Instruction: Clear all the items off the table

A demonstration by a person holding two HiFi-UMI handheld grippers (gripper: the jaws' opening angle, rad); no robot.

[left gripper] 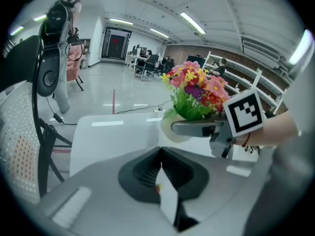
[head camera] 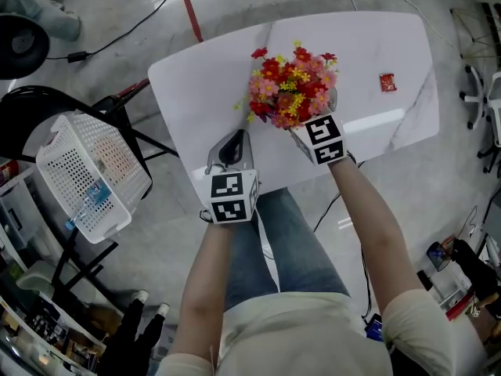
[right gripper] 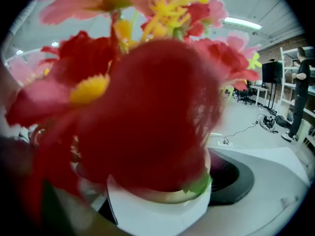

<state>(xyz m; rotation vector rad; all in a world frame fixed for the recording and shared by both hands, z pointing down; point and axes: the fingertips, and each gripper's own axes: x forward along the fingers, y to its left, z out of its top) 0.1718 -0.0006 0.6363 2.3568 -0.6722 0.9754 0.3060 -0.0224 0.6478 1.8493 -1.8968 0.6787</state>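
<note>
Head view: right gripper (head camera: 313, 116) grips 1 flower pot (head camera: 291, 87); 1 packet (head camera: 387, 82).

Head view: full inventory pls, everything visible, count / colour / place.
table: 1, white, centre of view
potted flowers: 1, red, pink and yellow blooms in a white pot, over the table's near middle, held by the right gripper
packet: 1, red, lying on the table's right part
basket: 1, white, perforated, left of the table
chair: 1, black, by the basket
cable: black, on the floor, upper left
tape line: 1, red, on the floor beyond the table
left gripper: 1, grey, near table edge, jaws together
right gripper: 1, grey, shut on the pot
forearms: 2, bare
</note>
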